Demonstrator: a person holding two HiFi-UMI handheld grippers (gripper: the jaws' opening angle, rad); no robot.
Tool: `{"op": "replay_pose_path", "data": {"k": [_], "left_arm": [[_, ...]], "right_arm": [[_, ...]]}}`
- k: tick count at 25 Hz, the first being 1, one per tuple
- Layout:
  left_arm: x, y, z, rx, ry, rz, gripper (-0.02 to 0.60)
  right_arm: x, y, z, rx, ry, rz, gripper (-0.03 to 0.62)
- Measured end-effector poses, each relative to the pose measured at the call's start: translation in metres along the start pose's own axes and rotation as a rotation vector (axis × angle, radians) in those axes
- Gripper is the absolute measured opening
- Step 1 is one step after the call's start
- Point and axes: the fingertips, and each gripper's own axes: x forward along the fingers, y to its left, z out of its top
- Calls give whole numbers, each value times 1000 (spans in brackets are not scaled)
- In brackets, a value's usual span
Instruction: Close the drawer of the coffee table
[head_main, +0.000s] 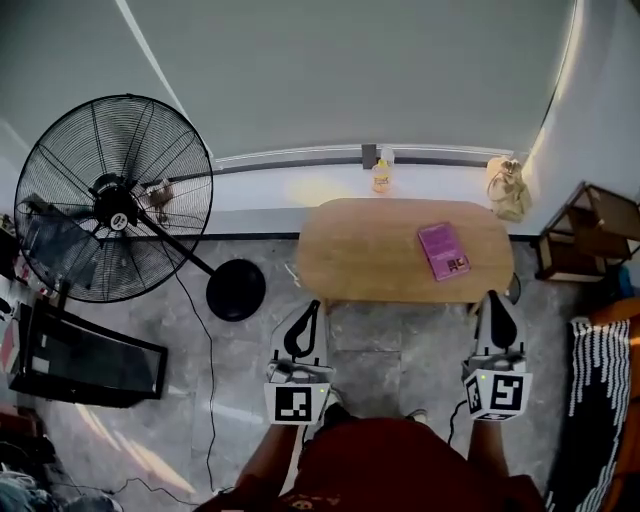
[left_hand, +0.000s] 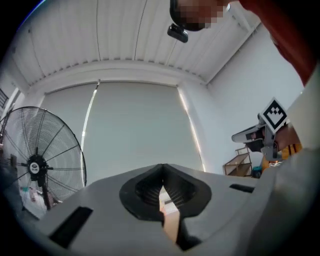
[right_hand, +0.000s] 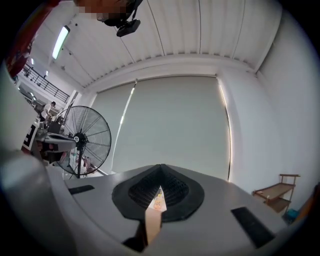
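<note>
The oval wooden coffee table (head_main: 380, 250) stands ahead of me by the window wall, with a pink book (head_main: 443, 250) on its right half. From above, no drawer juts out past its front edge. My left gripper (head_main: 313, 305) hangs in the air short of the table's front left, jaws together and nothing between them. Short of the table's front right, my right gripper (head_main: 492, 297) is also shut and empty. In the left gripper view the left gripper (left_hand: 162, 166) points level at the blind. The right gripper (right_hand: 160, 167) does the same in the right gripper view.
A big black floor fan (head_main: 115, 200) stands at the left, its round base (head_main: 236, 290) and cable near the table. A bottle (head_main: 381, 175) and a yellowish bag (head_main: 507, 190) sit on the sill. A wooden shelf (head_main: 580, 235) is at the right, a black flat case (head_main: 80, 355) at the left.
</note>
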Motion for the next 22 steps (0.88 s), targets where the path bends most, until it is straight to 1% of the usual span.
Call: {"op": "replay_pose_path", "data": {"k": [2, 5, 8, 12, 18, 22], "left_arm": [[-1, -3, 11, 5, -29, -13, 8], [-1, 0, 12, 20, -10, 18, 8], [0, 1, 9, 17, 3, 49, 8], [0, -1, 11, 38, -9, 50, 8], [-2, 5, 10, 15, 14, 63, 8], [-3, 6, 7, 30, 16, 70, 8]], "right_arm": [[-1, -4, 5, -13, -11, -3, -3], [-2, -6, 3, -22, -9, -4, -3], [-3, -6, 1, -18, -5, 2, -3], [-4, -5, 0, -26, -3, 12, -3], [-1, -1, 6, -28, -10, 19, -3], [-2, -1, 2, -26, -9, 18, -3]]}}
